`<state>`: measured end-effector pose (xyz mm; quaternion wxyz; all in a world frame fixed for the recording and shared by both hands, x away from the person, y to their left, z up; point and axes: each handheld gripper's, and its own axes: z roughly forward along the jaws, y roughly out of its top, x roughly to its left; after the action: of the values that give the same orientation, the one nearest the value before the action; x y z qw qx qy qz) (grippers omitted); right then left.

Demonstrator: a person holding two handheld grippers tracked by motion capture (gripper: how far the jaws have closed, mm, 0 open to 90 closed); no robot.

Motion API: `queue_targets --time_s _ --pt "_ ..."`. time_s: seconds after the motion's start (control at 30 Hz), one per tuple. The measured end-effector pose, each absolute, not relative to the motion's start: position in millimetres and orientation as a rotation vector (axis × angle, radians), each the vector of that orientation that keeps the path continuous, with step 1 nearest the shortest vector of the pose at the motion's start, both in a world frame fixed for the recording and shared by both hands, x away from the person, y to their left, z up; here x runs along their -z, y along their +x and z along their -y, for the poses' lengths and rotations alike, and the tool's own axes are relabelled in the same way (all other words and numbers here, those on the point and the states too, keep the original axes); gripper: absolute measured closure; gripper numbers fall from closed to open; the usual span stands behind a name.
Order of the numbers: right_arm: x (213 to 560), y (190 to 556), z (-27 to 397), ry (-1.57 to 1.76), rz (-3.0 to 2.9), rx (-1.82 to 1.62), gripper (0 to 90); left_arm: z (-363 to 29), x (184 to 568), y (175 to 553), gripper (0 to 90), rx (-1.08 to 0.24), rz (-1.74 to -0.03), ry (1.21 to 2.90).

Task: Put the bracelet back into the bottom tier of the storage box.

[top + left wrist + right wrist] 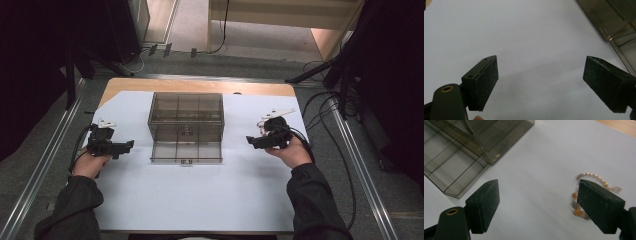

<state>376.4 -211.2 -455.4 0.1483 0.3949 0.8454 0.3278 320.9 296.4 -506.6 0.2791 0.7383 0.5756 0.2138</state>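
Your high view is dim and dark at both side edges; the white sheet [200, 195] at centre catches the most light, with a bright floor strip along the top. Both gripper views are soft: the bracelet [586, 192] at right looks smeared, and faint grey shadows spread between the pads [485, 85].

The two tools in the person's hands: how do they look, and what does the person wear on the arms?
The left tool and right tool are black, each with two flat rectangular jaws faced with rough black padding. A brass-coloured ring sits at the base of one jaw. Each carries a pale three-cornered plate on top and trails a black cable. The sleeves are dark.
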Motion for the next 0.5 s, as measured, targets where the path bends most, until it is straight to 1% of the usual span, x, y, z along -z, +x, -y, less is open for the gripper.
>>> queue_targets --time_s 0.07,0.13,0.3,0.5 --pt "450.7 379.1 215.0 1.153 -2.428 -0.941 24.4 -296.8 506.7 320.7 14.1 -0.575 -1.546 1.979" --pt "446.0 381.8 218.1 1.169 -2.429 -0.958 25.1 -297.2 506.8 320.6 14.1 -0.575 -1.551 1.978" --pt "439.3 390.1 220.7 1.188 -2.439 -0.952 31.8 -297.6 507.1 320.2 14.1 -0.576 -1.549 1.982" --pt "439.7 402.5 219.5 1.228 -2.49 -0.876 32.4 -297.4 507.3 320.0 14.1 -0.576 -1.548 1.987"
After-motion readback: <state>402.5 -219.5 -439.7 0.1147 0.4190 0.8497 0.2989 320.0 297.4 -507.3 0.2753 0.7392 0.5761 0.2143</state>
